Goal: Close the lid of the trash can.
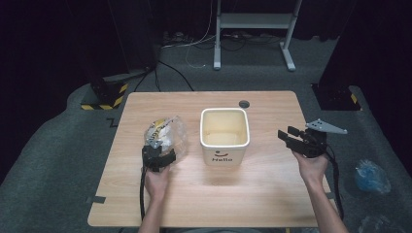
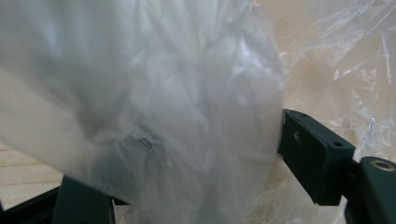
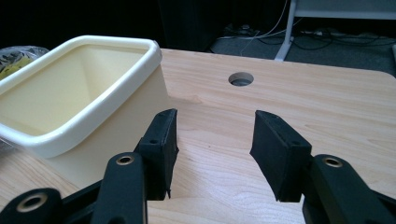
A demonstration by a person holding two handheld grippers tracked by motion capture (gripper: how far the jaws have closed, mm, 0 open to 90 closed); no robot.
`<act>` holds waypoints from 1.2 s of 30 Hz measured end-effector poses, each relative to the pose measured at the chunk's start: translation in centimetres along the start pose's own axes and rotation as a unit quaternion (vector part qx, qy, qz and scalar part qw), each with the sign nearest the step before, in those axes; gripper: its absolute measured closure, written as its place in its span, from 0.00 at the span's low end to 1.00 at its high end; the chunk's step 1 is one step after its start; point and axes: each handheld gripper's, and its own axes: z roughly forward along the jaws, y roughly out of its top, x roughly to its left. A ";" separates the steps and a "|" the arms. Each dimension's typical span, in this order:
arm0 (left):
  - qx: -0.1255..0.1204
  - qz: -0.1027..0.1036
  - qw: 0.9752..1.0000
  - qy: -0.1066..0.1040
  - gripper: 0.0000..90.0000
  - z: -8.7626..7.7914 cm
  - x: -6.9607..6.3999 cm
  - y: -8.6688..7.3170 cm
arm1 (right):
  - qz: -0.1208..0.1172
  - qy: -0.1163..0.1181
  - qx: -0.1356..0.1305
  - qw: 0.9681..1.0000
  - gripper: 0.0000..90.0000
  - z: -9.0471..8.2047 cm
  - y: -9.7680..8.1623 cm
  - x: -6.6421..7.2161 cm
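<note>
Crinkly clear plastic bag (image 1: pixel 166 136) is sitting pinched in my left gripper (image 1: pixel 158 156), nine o'clock of the cream square bin (image 1: pixel 224 135), while my right gripper (image 1: pixel 297 138) is idling apart.

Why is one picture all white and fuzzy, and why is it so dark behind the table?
In the left gripper view the clear plastic bag sits right against the camera, so it blurs milky white with bright glints; in the high view light falls on the table and the cream bin casts a soft shadow, while the room behind stays dim; the right gripper view is sharp.
</note>
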 end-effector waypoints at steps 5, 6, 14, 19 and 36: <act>0.000 0.000 1.000 0.000 0.33 0.0 0.0 0.0 | 0.003 0.000 0.002 1.000 0.56 0.1 -0.3 -0.1; 0.001 0.002 1.000 0.001 0.33 0.0 0.0 0.0 | 0.004 0.000 0.003 1.000 0.56 0.1 -0.4 -0.2; 0.001 0.002 1.000 0.000 0.33 0.0 0.0 0.0 | 0.008 0.002 0.004 1.000 0.56 0.3 -0.8 -0.2; 0.001 0.001 1.000 0.000 0.33 0.0 0.0 0.0 | 0.014 0.003 0.006 1.000 0.55 0.4 -1.2 -0.3; 0.001 0.002 1.000 0.001 0.33 0.0 0.0 0.0 | 0.016 0.008 0.018 1.000 0.55 1.3 -2.0 -0.3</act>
